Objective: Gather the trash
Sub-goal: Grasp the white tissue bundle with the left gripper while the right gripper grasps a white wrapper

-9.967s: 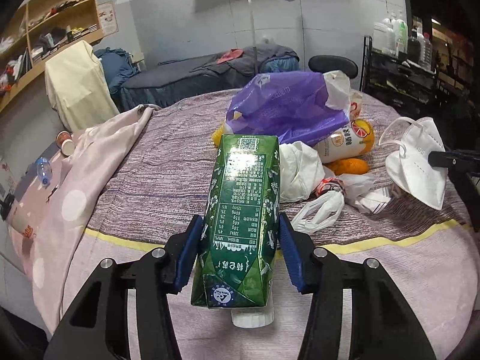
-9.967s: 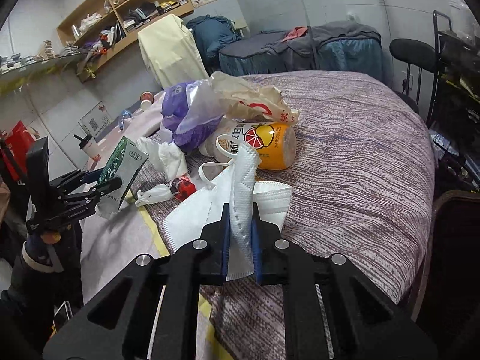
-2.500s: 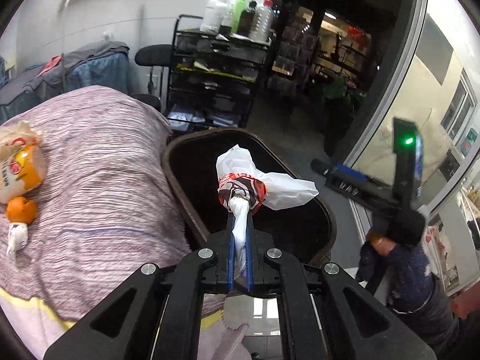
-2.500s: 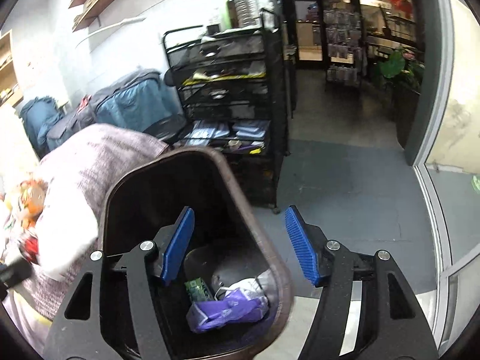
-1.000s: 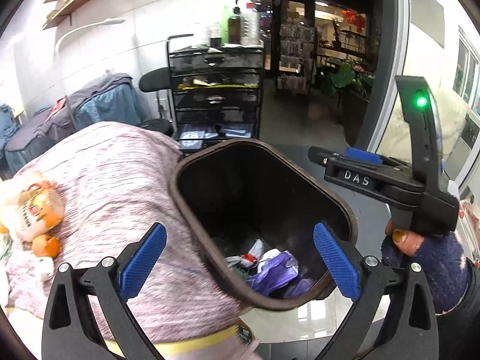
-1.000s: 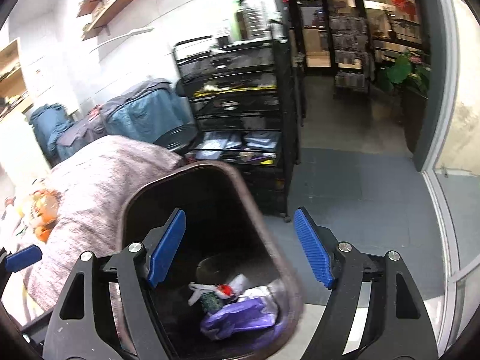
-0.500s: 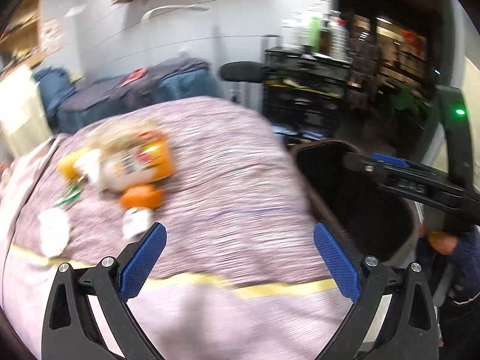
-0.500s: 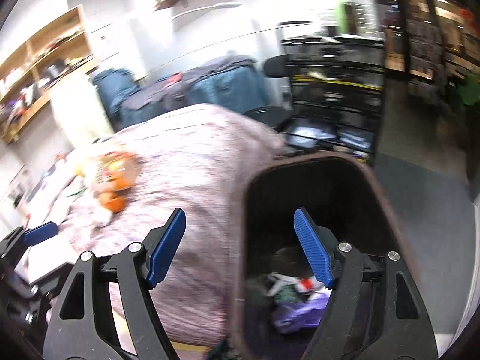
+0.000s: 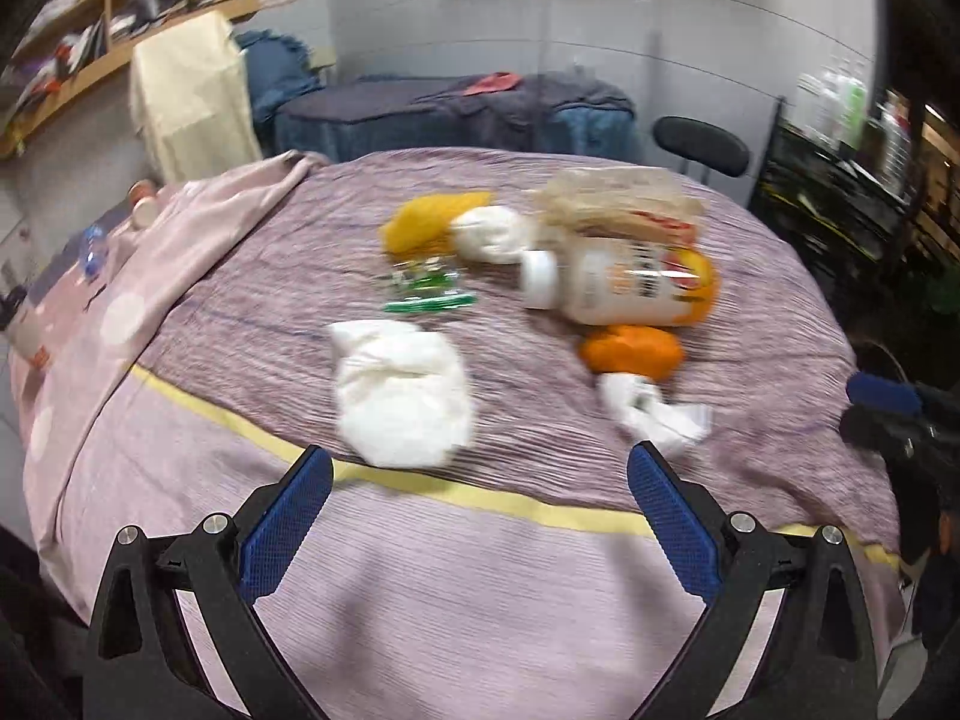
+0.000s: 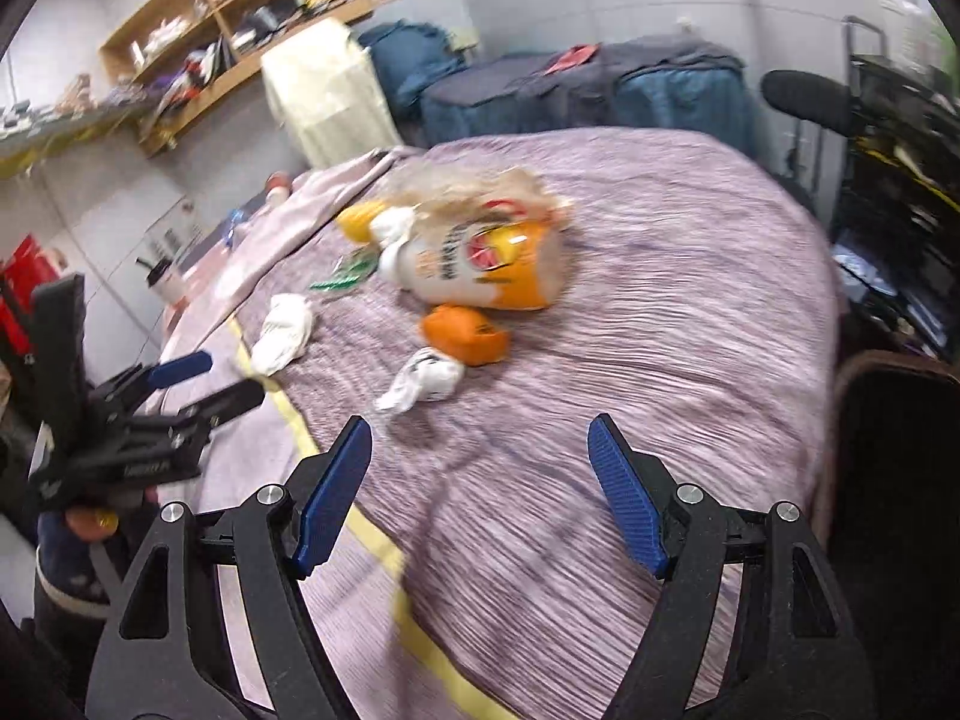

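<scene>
Trash lies on a round table under a purple cloth [image 9: 600,468]. A crumpled white wad [image 9: 399,399] sits just beyond my left gripper [image 9: 477,510], which is open with nothing between its jaws. Further back are an orange-and-white bottle [image 9: 624,288] on its side, an orange peel [image 9: 630,351], a small white scrap [image 9: 648,411], a green wrapper [image 9: 429,291] and a yellow piece [image 9: 429,222]. My right gripper [image 10: 480,480] is open and empty over the cloth, short of the white scrap [image 10: 426,384], orange peel [image 10: 465,330] and bottle [image 10: 486,270]. The brown bin [image 10: 894,420] stands at the right edge.
A pink dotted cloth [image 9: 120,300] hangs over the table's left side. A black wire rack [image 9: 840,180] and a black stool [image 9: 702,147] stand at the right. Behind the table are a dark sofa [image 9: 456,114] and wall shelves [image 10: 228,18]. A person's hand [image 10: 90,519] holds the left gripper.
Both grippers have swung left, away from the bin and back over the table. The bin has slid out of the left wrist view and to the right edge of the right wrist view. Both stayed open.
</scene>
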The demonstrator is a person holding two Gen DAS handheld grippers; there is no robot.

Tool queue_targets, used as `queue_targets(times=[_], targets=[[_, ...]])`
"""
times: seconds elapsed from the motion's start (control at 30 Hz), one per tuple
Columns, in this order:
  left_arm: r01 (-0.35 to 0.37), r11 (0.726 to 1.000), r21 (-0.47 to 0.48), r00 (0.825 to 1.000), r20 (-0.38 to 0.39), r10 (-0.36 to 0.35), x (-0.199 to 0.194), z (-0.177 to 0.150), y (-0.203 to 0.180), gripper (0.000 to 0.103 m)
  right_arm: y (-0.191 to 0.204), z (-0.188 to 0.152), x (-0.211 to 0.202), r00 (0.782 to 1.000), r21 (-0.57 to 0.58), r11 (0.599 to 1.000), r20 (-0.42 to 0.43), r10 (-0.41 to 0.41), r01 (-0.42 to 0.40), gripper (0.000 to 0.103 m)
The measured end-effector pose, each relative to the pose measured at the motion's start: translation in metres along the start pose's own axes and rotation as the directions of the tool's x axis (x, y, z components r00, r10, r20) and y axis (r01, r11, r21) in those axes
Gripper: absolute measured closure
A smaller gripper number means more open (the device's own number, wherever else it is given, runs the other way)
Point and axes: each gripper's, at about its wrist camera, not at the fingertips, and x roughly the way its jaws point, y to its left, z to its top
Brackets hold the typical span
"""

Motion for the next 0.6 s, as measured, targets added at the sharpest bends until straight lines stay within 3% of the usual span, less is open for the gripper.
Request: queue_targets(times=[0.17,0.3,0.43,0.53,0.6], targets=[[-0.029,1.000,0.002,0.997,-0.071,0.029,0.029,0.016,0.020,0.006,0.027,0.021,0.046,0.992,-0.039,0.999,-0.127,-0.005,0.000,0.033],[-0.020,1.000,0.004,0.992,-0.124,0.020,0.053,0.023,0.026,0.006,0.037,0.030,0.088,0.968,-0.014,1.000,-0.249,-0.002,-0.002,0.042],[-0.022,1.000,-0.001,0.989,-0.145,0.022,0.067,0.026,0.030,0.011,0.040,0.037,0.116,0.951,0.009,1.000,-0.308,-0.001,0.004,0.047],[-0.002,1.000,-0.030,0.989,-0.150,-0.003,0.071,0.027,0.035,0.026,0.042,0.040,0.130,0.945,0.008,1.000,-0.328,-0.009,0.012,0.057],[0.011,0.999,-0.052,0.989,-0.147,-0.018,0.072,0.029,0.038,0.042,0.041,0.042,0.135,0.945,-0.001,1.000,-0.325,-0.029,0.030,0.068]])
